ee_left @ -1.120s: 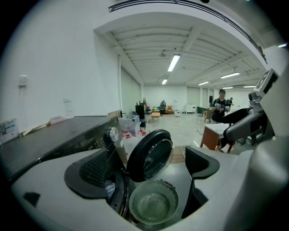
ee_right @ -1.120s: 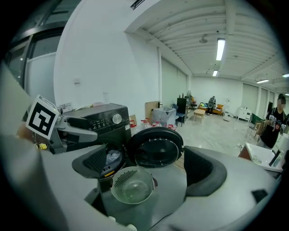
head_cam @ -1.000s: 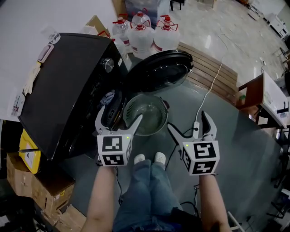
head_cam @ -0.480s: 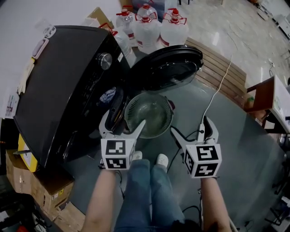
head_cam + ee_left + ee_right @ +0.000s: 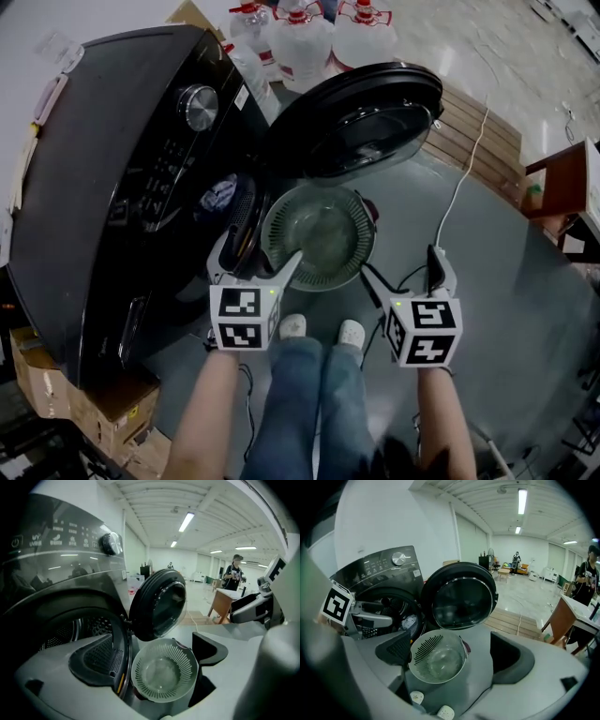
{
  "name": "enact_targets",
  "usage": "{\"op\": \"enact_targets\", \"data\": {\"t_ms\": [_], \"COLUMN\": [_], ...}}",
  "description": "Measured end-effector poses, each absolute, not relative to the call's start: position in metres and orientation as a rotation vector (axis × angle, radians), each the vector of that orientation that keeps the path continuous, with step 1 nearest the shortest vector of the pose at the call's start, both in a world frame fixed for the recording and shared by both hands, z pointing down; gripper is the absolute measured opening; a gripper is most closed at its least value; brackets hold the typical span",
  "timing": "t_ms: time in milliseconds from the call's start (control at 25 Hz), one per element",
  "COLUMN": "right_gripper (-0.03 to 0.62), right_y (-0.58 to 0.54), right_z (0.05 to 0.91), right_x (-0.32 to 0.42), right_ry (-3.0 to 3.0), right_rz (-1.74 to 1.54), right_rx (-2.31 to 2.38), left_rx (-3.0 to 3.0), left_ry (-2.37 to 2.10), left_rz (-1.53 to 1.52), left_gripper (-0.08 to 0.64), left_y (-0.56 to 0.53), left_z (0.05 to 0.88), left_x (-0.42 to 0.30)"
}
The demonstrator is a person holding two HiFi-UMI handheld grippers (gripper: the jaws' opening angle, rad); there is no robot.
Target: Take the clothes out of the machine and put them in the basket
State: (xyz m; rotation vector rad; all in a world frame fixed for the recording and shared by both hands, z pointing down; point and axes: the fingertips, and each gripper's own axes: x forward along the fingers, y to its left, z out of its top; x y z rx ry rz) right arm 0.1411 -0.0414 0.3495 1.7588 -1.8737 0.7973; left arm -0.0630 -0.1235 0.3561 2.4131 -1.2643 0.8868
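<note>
Since a second ago the machine (image 5: 103, 178) and the basket (image 5: 281, 220) have drawn in and grown larger under you, and the water bottles (image 5: 305, 42) have slid up to the top edge. Your two grippers have kept their places over your shoes (image 5: 292, 326).

The floor (image 5: 497, 291) is smooth grey. A slatted wooden pallet (image 5: 473, 145) lies beyond the door (image 5: 361, 117), and cardboard boxes (image 5: 108, 417) sit at the machine's near corner.

Your left gripper (image 5: 258, 261) is spread wide with nothing held. Its own view frames the basket between the jaws, with the left jaw in front of the drum mouth. Your right gripper (image 5: 401, 267) is likewise spread and empty.

The clothes (image 5: 217, 196) are in the drum, a patterned scrap showing just inside the opening. The basket stands empty on the floor just beside that opening.

Only the gripper views show the long hall with ceiling strip lights and a person (image 5: 586, 581) standing far back. Only the head view shows the white cable (image 5: 461, 183) running across the floor toward your right gripper.

The open door hangs over the basket's far rim. The floor to your right lies open.
</note>
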Motion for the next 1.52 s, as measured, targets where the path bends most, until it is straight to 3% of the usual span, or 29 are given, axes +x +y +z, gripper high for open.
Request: {"op": "enact_targets", "data": {"t_ms": [880,1520], "right_gripper": [0.517,0.512], "right_y": [-0.103,-0.110], "right_z": [0.483,0.546], "right_x": [0.086,0.046], "right_ry": [-1.812,-1.773], "right_rz": [0.789,0.898], "right_rx": [1.690,1.551], "left_rx": [2.265,2.095], "left_ry": [-1.462,-1.756], "left_rz": [0.975,1.374], "left_gripper": [0.533,0.532], "left_y": [-0.220,-0.300], "left_z": [0.500,0.556], "left_x": [-0.152,-0.231]}}
